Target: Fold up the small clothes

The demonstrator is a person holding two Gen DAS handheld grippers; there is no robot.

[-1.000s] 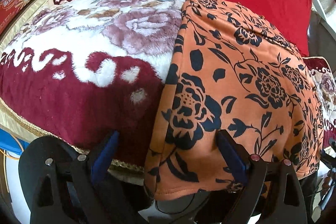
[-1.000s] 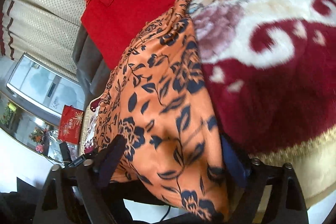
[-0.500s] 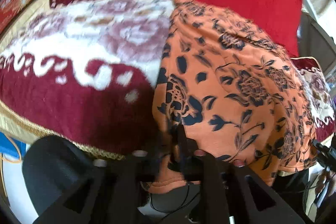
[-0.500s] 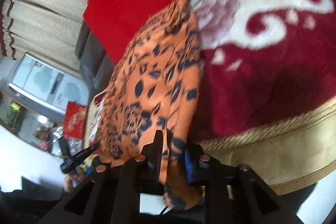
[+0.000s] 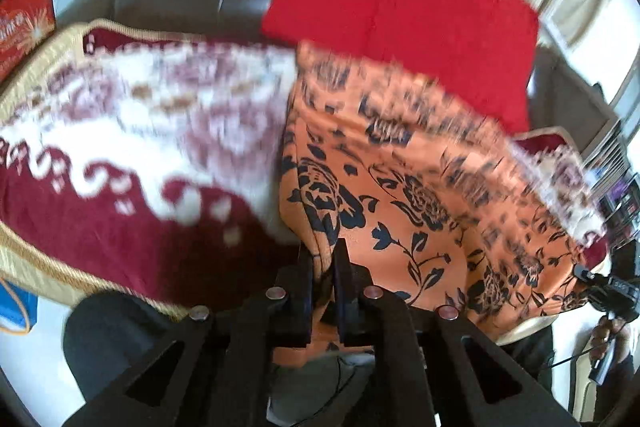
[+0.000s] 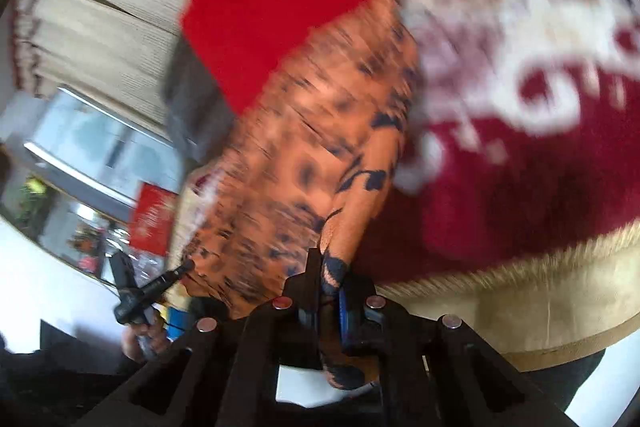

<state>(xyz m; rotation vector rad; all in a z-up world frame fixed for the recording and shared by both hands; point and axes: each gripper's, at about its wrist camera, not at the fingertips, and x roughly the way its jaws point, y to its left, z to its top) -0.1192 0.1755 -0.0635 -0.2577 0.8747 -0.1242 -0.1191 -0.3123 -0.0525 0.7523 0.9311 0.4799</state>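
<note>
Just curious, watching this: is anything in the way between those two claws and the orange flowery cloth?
No. The left gripper and right gripper are each shut on a near edge of the orange floral garment, fabric pinched directly between the fingers.

No text can be read. The red box at the left edge of the left wrist view carries pale lettering and a starburst mark, but blur leaves it illegible. In the right wrist view a red box shows faint white marks, likewise too smeared to make out.
</note>
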